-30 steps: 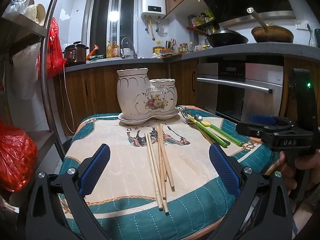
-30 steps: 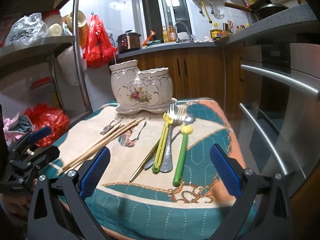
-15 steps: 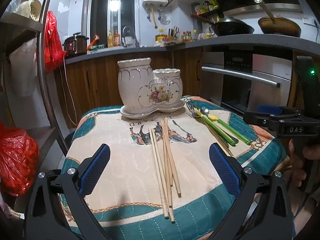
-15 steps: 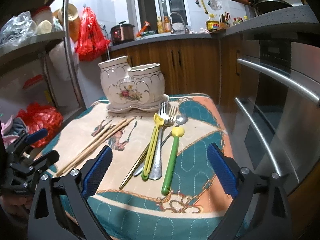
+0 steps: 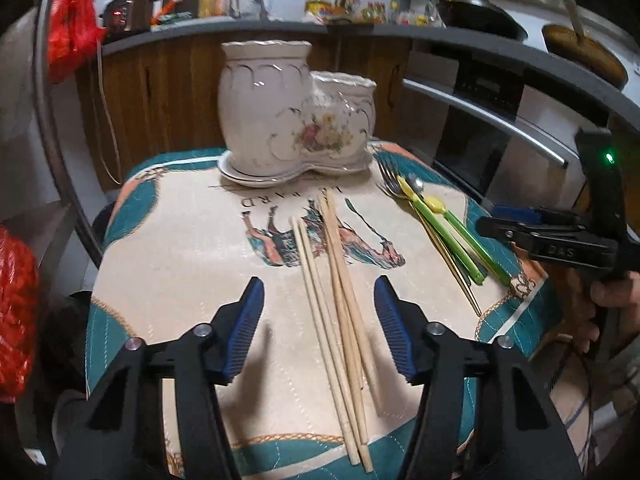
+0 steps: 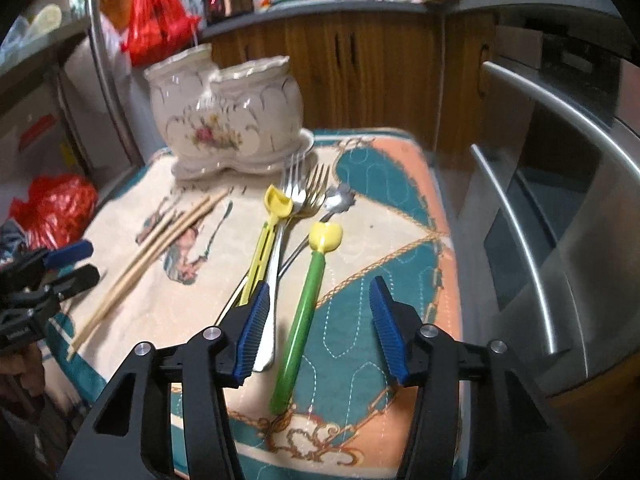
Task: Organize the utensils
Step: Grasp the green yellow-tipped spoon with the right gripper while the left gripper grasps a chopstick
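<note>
The left gripper (image 5: 319,320) hangs low over the near part of the patterned cloth (image 5: 180,248). Its jaws are closing, and the bundle of wooden chopsticks (image 5: 340,300) lies between the blue pads (image 5: 244,324), but the pads do not touch it. The chopsticks run from about 12 o'clock toward 6 o'clock on the cloth, their far tips near the ceramic holder (image 5: 288,112), which stands at 12 o'clock on its saucer.

The right gripper (image 6: 316,324) is over the cutlery group. Its jaws are closing too. The green spoon with the yellow bowl (image 6: 304,312) lies between the pads, free of both. The left pad (image 6: 252,328) is just over the handles of the yellow-handled spoon (image 6: 266,240) and a metal fork (image 6: 296,188); I cannot tell if it touches them. In this view the holder (image 6: 224,116) is at 11 o'clock and the chopsticks (image 6: 152,252) at 9 o'clock, near the other gripper (image 6: 60,268).

At 3 o'clock in the left view, a hand (image 5: 612,292) holds the right gripper (image 5: 520,224).
</note>
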`<state>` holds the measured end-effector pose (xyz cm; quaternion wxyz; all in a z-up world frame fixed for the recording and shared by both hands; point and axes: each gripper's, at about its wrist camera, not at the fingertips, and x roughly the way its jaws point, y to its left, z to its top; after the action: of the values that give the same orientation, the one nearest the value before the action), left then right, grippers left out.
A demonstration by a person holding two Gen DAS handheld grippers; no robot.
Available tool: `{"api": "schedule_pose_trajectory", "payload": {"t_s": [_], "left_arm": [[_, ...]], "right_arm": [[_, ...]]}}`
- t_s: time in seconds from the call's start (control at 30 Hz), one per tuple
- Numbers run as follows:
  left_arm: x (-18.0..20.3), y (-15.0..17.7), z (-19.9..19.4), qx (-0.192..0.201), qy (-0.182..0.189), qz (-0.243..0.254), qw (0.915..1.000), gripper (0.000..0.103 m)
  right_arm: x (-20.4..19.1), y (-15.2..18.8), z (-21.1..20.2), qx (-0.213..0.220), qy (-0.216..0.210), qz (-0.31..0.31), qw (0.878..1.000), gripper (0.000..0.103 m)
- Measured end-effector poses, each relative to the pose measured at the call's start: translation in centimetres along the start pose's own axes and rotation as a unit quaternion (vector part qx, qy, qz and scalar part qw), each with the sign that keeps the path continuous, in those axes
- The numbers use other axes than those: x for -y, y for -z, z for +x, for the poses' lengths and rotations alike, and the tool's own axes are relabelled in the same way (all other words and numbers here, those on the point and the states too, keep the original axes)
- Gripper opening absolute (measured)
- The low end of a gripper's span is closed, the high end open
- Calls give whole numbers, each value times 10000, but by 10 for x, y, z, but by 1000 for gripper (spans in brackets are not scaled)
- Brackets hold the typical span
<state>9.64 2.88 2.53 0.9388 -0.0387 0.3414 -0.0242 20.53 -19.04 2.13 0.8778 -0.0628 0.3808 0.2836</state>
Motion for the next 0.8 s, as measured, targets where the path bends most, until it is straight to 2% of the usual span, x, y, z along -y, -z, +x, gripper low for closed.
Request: {"api": "schedule_pose_trajectory", "payload": {"t_s": [0.1, 0.17, 0.27, 0.5, 0.7, 0.8], "left_arm": [[3, -6, 6, -205, 54, 74, 9997, 52], [5, -11, 12, -327, 33, 147, 9994, 46], [7, -18, 19, -494, -4, 248, 9985, 42], [10, -31, 29, -682, -12, 385, 9969, 39], [-14, -37, 33, -954, 5, -118, 9954, 34], [-16, -38, 37, -1127, -51, -110, 9936, 29]], "right_arm": [[-7, -6, 13, -383, 64, -229, 9990, 41], [-9, -9, 19, -552, 148, -352, 9977, 27], [-12, -12, 28, -824, 230, -495, 9951, 20], [-10, -26, 38, -1377, 89, -660, 9882, 19], [-12, -36, 44, -1888, 66, -870, 9781, 18], [-17, -37, 46, -2000, 172, -1006, 9745, 18]]}}
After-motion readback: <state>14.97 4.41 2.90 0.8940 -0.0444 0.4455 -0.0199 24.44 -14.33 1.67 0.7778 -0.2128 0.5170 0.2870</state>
